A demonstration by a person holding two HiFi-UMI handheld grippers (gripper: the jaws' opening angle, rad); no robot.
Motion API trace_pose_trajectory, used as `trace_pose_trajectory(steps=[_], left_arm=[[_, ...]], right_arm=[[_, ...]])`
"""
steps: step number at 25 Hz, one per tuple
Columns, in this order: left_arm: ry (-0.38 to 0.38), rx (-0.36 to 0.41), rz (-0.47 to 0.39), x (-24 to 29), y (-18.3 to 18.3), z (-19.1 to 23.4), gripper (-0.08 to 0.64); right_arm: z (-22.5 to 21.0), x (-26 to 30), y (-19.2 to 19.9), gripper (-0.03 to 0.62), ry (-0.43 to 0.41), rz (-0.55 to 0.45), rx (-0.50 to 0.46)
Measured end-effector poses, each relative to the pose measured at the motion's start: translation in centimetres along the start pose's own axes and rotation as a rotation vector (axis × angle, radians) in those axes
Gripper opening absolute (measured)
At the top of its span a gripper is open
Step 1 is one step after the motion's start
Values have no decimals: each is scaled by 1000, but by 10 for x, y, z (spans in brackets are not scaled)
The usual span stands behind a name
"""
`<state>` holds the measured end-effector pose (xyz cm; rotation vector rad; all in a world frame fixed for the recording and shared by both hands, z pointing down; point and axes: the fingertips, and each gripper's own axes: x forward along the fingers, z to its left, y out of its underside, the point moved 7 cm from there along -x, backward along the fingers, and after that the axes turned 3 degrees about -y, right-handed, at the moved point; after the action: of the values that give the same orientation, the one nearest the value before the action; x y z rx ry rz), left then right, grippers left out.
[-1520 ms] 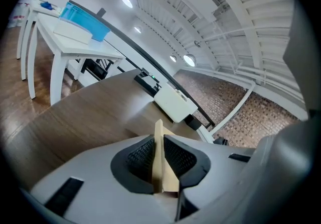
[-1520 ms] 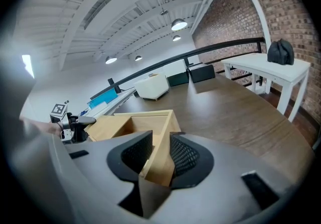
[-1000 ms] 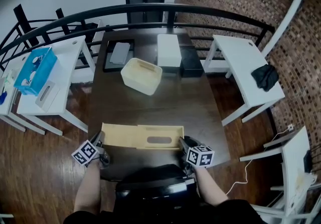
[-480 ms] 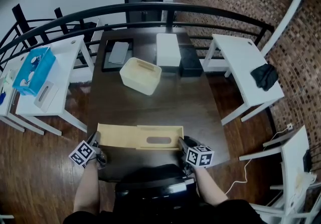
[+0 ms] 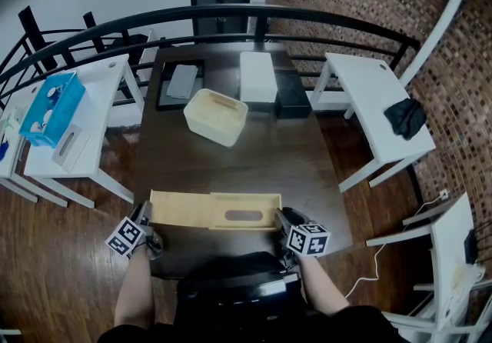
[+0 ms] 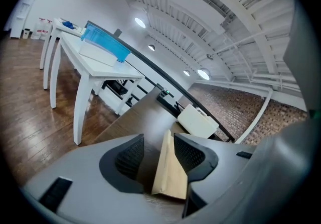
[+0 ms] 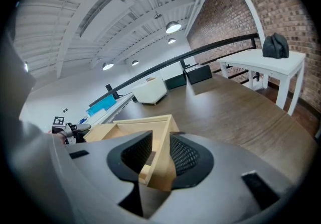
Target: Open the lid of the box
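Note:
The pale wooden lid (image 5: 215, 209), with a slot in its top, lies across the near edge of the dark table (image 5: 231, 161), apart from the cream box (image 5: 216, 116) farther back. My left gripper (image 5: 146, 220) is at the lid's left end. In the left gripper view its jaws (image 6: 158, 155) are opening: the lid's end wall (image 6: 170, 173) stands between them, against the right pad, with a gap to the left pad. My right gripper (image 5: 283, 220) is shut on the lid's right end wall (image 7: 158, 137), which sits pinched between both pads.
At the table's far end are a white box (image 5: 257, 76), a black box (image 5: 292, 95) and a black tray (image 5: 181, 84). White side tables (image 5: 84, 118) (image 5: 377, 103) flank it, the left one bearing a blue box (image 5: 52, 107). A black railing (image 5: 231, 14) curves behind.
The left gripper's jaws have spread apart off the lid's left end, and that gripper has shifted slightly left. The right gripper and the lid's right end have stayed put.

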<state>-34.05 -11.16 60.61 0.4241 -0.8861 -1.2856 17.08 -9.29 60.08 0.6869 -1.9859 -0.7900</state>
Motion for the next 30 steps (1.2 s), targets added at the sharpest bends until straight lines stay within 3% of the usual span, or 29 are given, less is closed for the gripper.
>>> trace_pose_trajectory(steps=[3, 6, 9, 12, 17, 23, 24, 26, 30], left_arm=[[-19, 5, -68, -13, -16, 1, 186], [18, 35, -159, -24, -38, -10, 186], [94, 120, -238, -37, -60, -40, 162], [190, 208, -276, -47, -72, -69, 102], [365, 266, -295, -58, -81, -115, 81], [501, 314, -291, -78, -75, -152, 35], [514, 309, -288, -78, -73, -156, 28], [529, 302, -284, -81, -69, -161, 20], [545, 332, -281, -91, -60, -168, 20]], right_arm=[[-4, -15, -17, 133, 4, -55, 7], [-12, -39, -45, 133, 28, -163, 7], [-20, -68, -75, 133, 34, -306, 6], [-20, -93, -98, 163, -20, -449, 10], [-15, -123, -118, 156, -53, -620, 15], [6, -127, -129, 126, -143, -592, -121], [10, -126, -130, 119, -146, -584, -142], [14, -128, -133, 3, -134, -581, -158], [13, -137, -136, 3, -111, -592, -170]])
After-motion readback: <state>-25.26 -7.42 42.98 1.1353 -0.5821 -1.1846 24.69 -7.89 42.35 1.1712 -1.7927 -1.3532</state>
